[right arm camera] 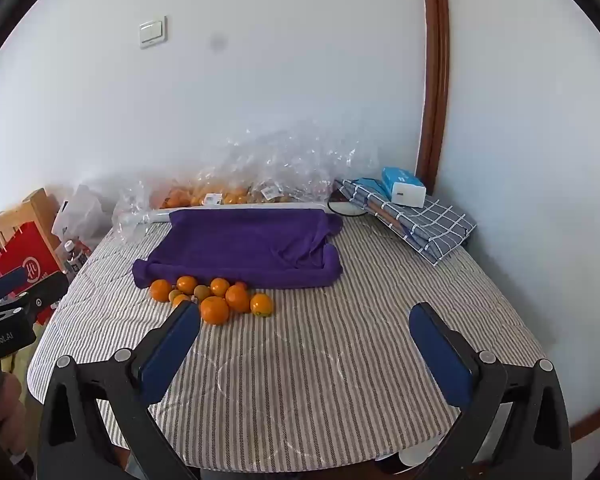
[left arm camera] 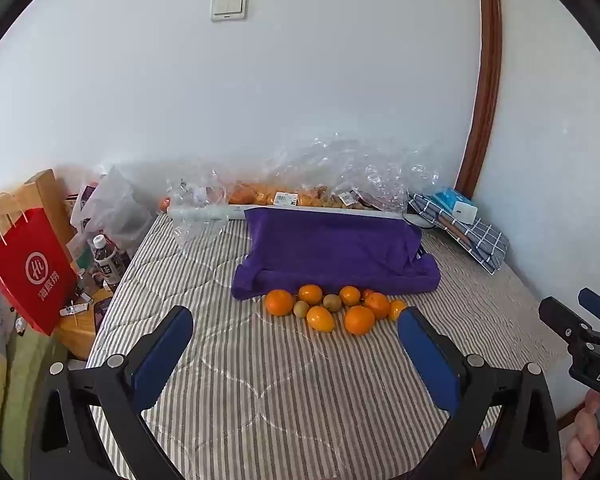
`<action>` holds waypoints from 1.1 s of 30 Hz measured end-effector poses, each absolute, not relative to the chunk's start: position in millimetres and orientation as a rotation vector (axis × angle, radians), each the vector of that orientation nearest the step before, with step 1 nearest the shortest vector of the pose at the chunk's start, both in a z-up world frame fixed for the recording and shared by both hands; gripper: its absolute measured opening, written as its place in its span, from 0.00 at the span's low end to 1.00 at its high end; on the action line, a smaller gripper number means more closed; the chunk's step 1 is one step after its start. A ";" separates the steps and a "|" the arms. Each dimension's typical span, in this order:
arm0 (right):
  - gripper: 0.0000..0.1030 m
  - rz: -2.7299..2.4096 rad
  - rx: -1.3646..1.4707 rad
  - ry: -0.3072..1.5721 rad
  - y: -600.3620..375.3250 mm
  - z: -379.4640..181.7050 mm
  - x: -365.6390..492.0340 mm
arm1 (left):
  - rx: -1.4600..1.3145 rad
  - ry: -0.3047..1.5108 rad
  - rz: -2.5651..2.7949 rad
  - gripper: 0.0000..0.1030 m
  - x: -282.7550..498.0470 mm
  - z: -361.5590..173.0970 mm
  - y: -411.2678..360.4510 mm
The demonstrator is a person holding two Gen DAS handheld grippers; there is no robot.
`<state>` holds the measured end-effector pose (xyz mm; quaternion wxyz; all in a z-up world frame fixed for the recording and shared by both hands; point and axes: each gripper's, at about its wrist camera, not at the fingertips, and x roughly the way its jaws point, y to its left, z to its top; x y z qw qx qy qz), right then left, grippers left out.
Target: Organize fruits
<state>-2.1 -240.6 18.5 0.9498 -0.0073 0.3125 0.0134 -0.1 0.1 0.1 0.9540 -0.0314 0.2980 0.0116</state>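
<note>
A cluster of several oranges (left arm camera: 359, 319) and two small greenish-brown fruits (left arm camera: 332, 302) lies on the striped bed cover (left arm camera: 300, 392), just in front of a purple towel-covered tray (left arm camera: 332, 248). The oranges also show in the right wrist view (right arm camera: 215, 310), with the purple tray (right arm camera: 240, 246) behind them. My left gripper (left arm camera: 296, 318) is open and empty, held above the bed short of the fruit. My right gripper (right arm camera: 306, 314) is open and empty, to the right of the cluster. The right gripper also shows at the right edge of the left wrist view (left arm camera: 580, 328).
Clear plastic bags holding more fruit (left arm camera: 300, 196) lie along the wall behind the tray. A folded checked cloth with a blue box (right arm camera: 416, 212) sits at the back right. A red paper bag (left arm camera: 32, 272) and bottles (left arm camera: 108, 260) stand off the bed's left edge.
</note>
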 end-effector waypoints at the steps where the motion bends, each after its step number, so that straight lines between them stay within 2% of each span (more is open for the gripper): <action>1: 1.00 0.030 -0.007 0.637 -240.4 18.4 -1.8 | -0.067 0.609 0.021 1.00 0.1 0.0 0.4; 10: 1.00 0.037 0.026 0.648 -245.8 18.0 -9.1 | -0.049 0.615 0.028 1.00 -5.4 2.6 -16.3; 33: 1.00 0.046 0.048 0.653 -246.8 18.5 -9.3 | -0.075 0.613 0.052 1.00 -3.3 7.1 -2.5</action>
